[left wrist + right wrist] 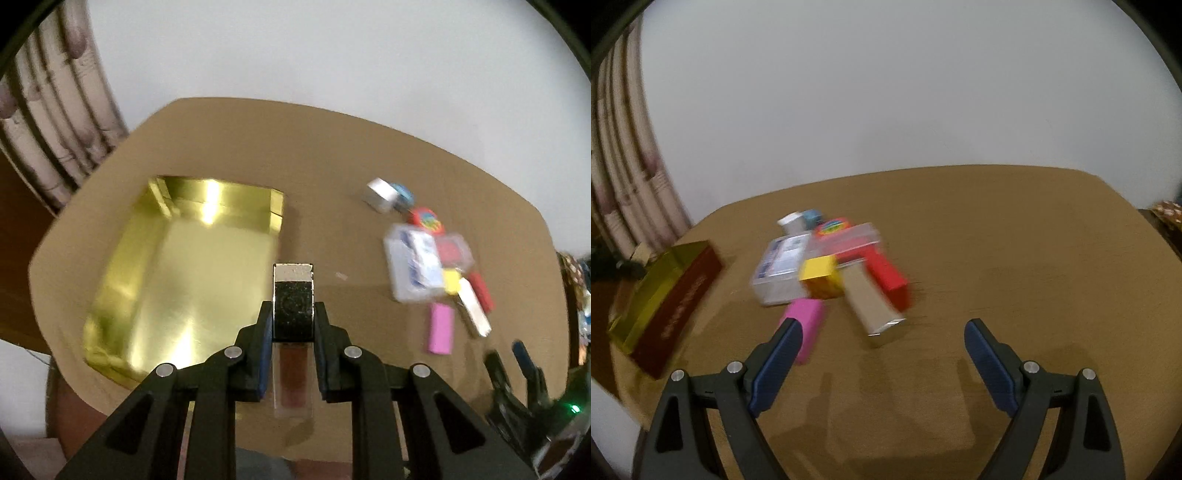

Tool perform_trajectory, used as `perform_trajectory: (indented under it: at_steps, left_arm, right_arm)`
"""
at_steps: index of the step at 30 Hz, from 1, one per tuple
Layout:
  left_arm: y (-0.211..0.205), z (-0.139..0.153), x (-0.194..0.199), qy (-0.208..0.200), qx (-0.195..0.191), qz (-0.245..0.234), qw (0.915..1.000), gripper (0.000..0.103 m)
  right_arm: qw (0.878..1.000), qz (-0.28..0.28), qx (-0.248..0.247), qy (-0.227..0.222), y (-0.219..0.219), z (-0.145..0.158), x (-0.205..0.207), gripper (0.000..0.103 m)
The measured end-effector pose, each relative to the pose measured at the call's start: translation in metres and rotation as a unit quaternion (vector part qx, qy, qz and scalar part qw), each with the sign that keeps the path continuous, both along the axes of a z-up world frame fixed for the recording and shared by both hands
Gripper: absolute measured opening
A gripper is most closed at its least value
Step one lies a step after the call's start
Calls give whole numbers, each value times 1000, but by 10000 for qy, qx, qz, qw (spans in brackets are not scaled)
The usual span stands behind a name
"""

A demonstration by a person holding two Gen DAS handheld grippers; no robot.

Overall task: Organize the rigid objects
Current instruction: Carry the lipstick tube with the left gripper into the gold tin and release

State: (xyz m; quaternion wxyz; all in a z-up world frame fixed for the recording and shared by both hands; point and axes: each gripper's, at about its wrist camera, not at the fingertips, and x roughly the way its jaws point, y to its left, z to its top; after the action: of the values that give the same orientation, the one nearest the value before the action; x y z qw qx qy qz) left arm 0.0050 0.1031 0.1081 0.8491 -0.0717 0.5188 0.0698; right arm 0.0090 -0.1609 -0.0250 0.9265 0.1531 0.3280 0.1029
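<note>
While left claw (pixel 293 314) pinches bottle (pixel 293 306) by cap, tray (pixel 177 273) just left: glass body hangs below pads, may swing, slip. Right claw (pixel 879 350) wide, empty; pile (pixel 827 266) ahead.

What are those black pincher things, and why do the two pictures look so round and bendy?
They are grippers that a person holds, one in each hand. A small wide-angle camera on each looks along its fingers, which bends the view. The left gripper is shut on a small clear bottle with a black-and-silver cap, beside a shiny gold tray. The right gripper is open and holds nothing. On the brown table lies a pile: a pink block, a yellow block, a red block and a clear plastic box.
</note>
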Motion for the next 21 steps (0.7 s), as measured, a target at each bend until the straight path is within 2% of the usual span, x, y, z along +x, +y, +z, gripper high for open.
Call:
perform_trajectory:
  at_steps: [2, 6, 9, 11, 15, 19, 21]
  left_arm:
    - [33, -1, 5, 24, -94, 216, 9997, 17]
    - [80, -16, 29, 120, -180, 392, 9990, 17]
    - [102, -35, 51, 257, -206, 473, 9983, 17]
    - [111, -45, 63, 271, -205, 351, 9988, 17]
    - [117, -60, 87, 217, 55, 248, 9994, 17]
    - [128, -75, 105, 385, 215, 271, 9987, 17]
    - [128, -80, 108, 433, 490, 230, 9976, 20]
  right_arm:
    - [9997, 209, 123, 73, 11, 9, 0, 92]
    - [9993, 333, 7, 161, 34, 20, 3, 92]
    - [9991, 339, -136, 206, 46, 25, 4, 92]
    - [9990, 347, -116, 242, 50, 26, 4, 92]
    - [9982, 425, -116, 398, 56, 25, 7, 92]
    - [9974, 447, -309, 464, 62, 24, 10, 92]
    - [9972, 427, -345, 514, 63, 22, 14, 92]
